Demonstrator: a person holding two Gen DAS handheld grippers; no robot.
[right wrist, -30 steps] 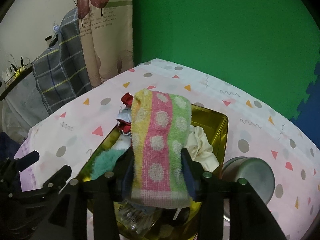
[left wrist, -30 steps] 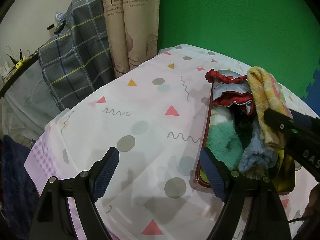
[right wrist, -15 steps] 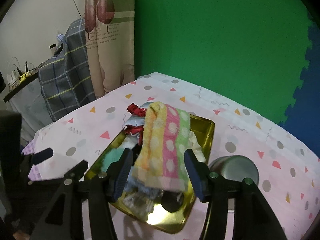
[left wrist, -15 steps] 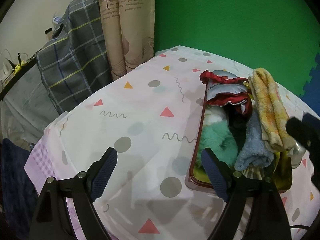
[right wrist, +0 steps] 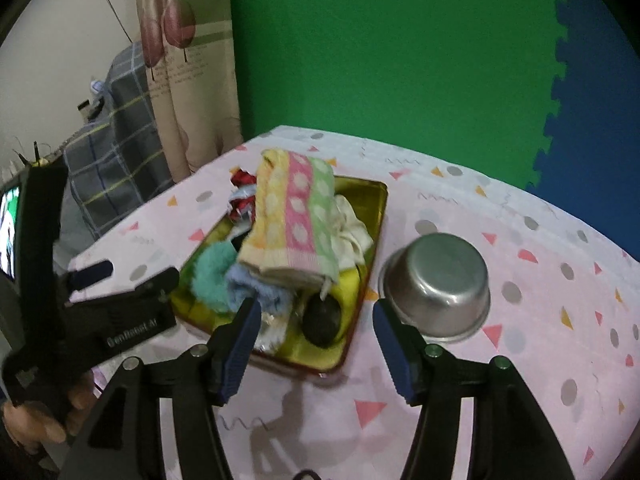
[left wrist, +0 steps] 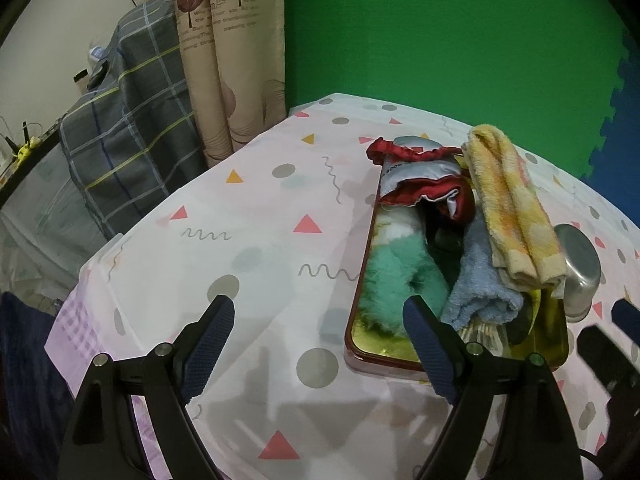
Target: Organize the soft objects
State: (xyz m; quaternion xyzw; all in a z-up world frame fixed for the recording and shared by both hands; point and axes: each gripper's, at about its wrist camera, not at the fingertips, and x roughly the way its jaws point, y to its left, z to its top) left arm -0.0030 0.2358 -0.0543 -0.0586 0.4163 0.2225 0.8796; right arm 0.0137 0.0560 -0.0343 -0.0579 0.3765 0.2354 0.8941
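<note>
A gold tray [right wrist: 372, 200] with a dark red rim sits on the table [left wrist: 248, 216], which wears a pale cloth printed with triangles, dots and squiggles. The tray is heaped with soft things. A striped towel [right wrist: 296, 224] in yellow, pink and green with white dots lies draped over the top of the pile, folded lengthwise. Under its near end a light blue cloth [left wrist: 478, 284] is rolled up, and beside that sits a fluffy teal piece [left wrist: 396, 280]. At the far end of the tray a red and silver pouch [left wrist: 420, 172] hangs partly over the rim, and a cream cloth [right wrist: 350, 230] is bunched on the towel's right side. A dark round object [right wrist: 322, 320] rests in the tray's near corner.

Just right of the tray stands a steel bowl [right wrist: 438, 284], upside down on the cloth.

The right gripper [right wrist: 316, 344] hangs above the tray's near edge; its jaws have just been opening and now stand apart with nothing between them, the towel lying free on the pile. The left gripper [left wrist: 318, 340] hovers over the cloth at the tray's left edge, jaws spread wide and empty. A hand [right wrist: 36, 420] grips its handle.
</note>
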